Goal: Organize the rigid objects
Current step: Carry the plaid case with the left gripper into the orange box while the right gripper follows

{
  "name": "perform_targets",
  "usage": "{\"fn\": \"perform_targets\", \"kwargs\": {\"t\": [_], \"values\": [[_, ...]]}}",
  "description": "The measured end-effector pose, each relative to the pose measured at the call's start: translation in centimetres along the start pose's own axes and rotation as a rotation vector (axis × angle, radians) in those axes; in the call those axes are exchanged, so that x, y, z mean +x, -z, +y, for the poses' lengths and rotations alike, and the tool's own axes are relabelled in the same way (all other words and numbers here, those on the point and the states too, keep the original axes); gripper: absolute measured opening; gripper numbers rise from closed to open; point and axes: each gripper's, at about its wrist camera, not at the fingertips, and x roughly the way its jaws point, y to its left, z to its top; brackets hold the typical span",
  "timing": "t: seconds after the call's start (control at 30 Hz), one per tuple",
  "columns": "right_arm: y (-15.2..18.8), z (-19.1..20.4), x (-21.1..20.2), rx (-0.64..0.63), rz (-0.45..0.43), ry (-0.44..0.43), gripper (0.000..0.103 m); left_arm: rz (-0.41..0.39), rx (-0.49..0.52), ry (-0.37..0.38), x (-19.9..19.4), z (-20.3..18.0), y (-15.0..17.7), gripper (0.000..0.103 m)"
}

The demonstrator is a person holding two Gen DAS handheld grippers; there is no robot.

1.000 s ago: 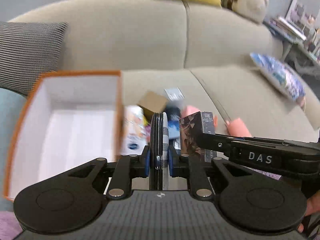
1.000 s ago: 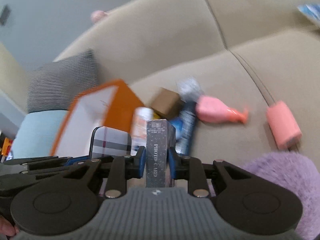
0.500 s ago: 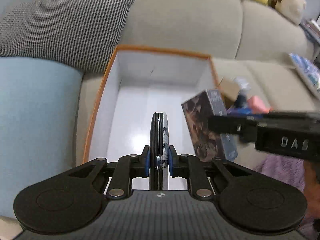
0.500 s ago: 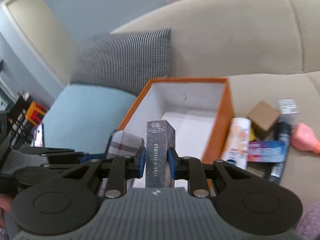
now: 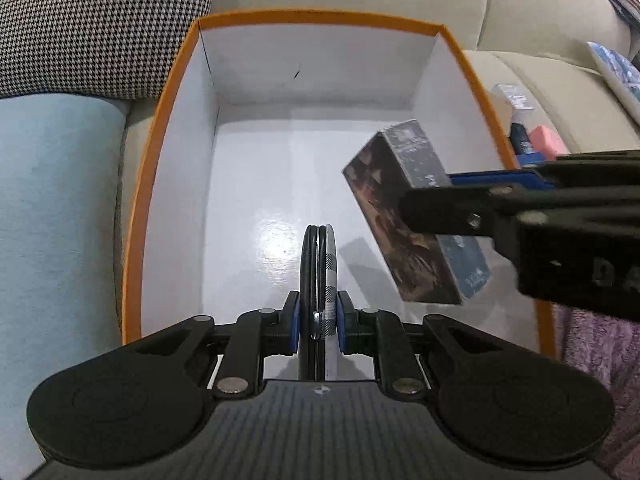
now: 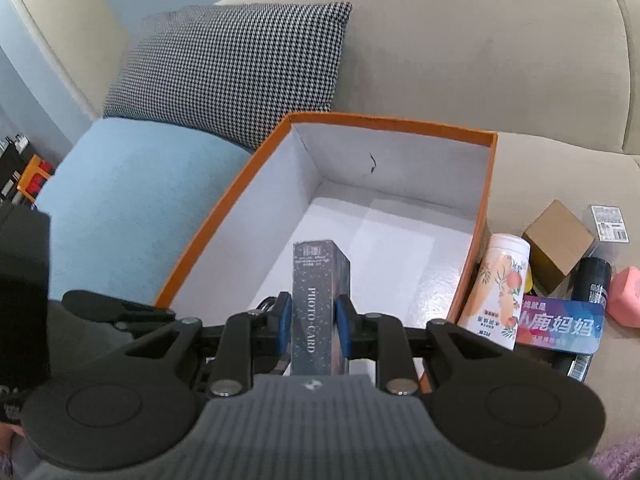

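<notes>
Both tools clamp: left (image 5: 318,320) compact (image 5: 319,272), right (image 6: 313,326) card box (image 6: 318,300).

My left gripper (image 5: 318,326) is matte black, with blue pads on its fingers (image 5: 295,328), round discs either side, silver screw heads on the linkages and a ribbed grey base. My right gripper (image 6: 314,326) matches it, and from the side its body shows pale raised letters.

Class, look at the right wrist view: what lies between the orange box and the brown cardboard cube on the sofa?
In the right wrist view, a white cylindrical bottle with a peach print lies between the orange box and the brown cardboard cube, against the box's outer wall.
</notes>
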Motion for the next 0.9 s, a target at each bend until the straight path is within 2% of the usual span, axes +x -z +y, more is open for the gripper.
{"fn": "perform_targets", "kwargs": {"t": [0.2, 0.4, 0.5, 0.67, 0.83, 0.9], "values": [[0.3, -0.3, 0.5, 0.004, 0.018, 0.005, 0.024, 0.033, -0.003, 0.032, 1.8, 0.7, 0.3, 0.019], [0.4, -0.4, 0.4, 0.010, 0.020, 0.011, 0.024, 0.042, 0.009, 0.015, 2.3, 0.9, 0.5, 0.020], [0.4, -0.4, 0.6, 0.012, 0.025, 0.012, 0.024, 0.042, 0.041, -0.039, 2.3, 0.5, 0.4, 0.023], [0.3, -0.2, 0.8, 0.011, 0.027, 0.011, 0.025, -0.022, 0.105, -0.168, 0.7, 0.1, 0.6, 0.029], [0.4, 0.0, 1.2, 0.003, 0.038, 0.008, 0.024, -0.093, 0.085, -0.151, -2.1, 0.9, 0.4, 0.032], [0.6, 0.1, 1.4, 0.001, 0.042, 0.006, 0.024, -0.137, 0.075, -0.167, -3.5, 1.2, 0.4, 0.038]]}}
